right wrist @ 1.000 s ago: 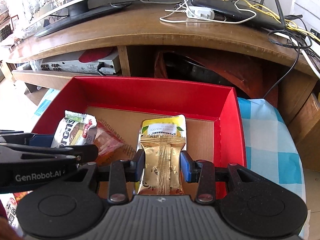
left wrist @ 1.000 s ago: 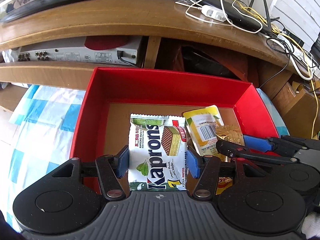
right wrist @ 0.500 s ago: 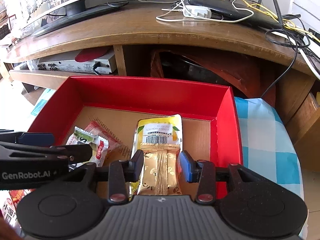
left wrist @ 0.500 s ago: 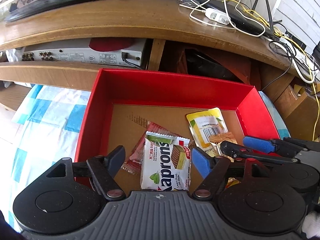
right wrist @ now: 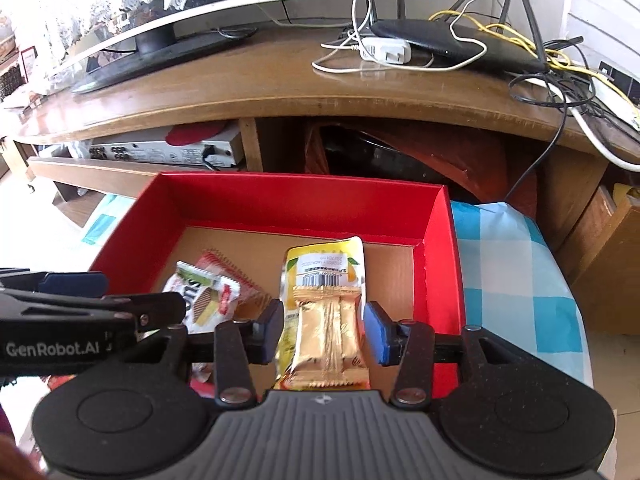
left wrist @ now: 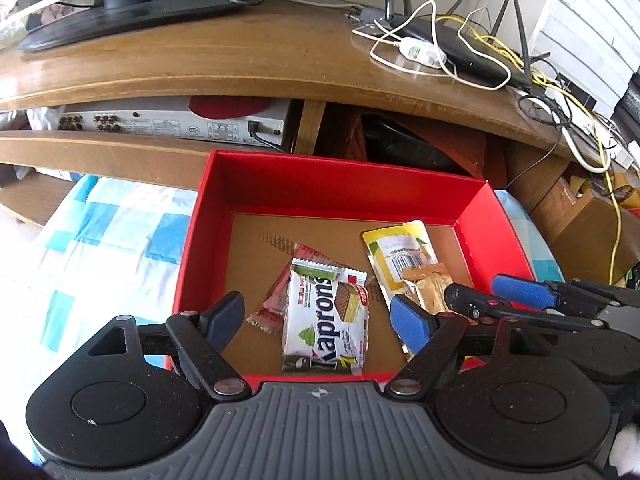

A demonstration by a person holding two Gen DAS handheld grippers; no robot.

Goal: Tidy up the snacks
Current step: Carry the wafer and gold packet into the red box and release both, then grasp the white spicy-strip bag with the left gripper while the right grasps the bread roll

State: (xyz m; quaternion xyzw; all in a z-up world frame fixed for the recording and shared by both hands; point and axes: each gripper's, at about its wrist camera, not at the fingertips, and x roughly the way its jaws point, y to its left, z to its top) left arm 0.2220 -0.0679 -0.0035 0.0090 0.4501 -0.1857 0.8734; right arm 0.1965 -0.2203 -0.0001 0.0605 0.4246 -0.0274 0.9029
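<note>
A red box [left wrist: 340,184] with a brown floor holds the snacks. A white Kaprons wafer packet [left wrist: 326,316] lies flat in it, partly on a red packet [left wrist: 272,304]. My left gripper [left wrist: 316,322] hangs over it, its jaws opening and well apart from the packet. In the right wrist view a gold packet [right wrist: 326,320] lies on a yellow pouch [right wrist: 324,264]. My right gripper [right wrist: 325,330] straddles the gold packet, its jaws opening, with thin gaps between the pads and the wrapper. The right gripper's fingers [left wrist: 520,288] show at the right of the left wrist view.
The box sits on a blue and white checked cloth [right wrist: 516,264] against a wooden TV stand [left wrist: 240,60]. A silver AV unit [left wrist: 180,120] fills its shelf. On top are a monitor base [left wrist: 128,12] and a router with tangled cables [right wrist: 460,44].
The left jaws spread and let go of the Kaprons packet, which now lies in the box. The right jaws eased off the gold packet. Both grippers pulled up and back.
</note>
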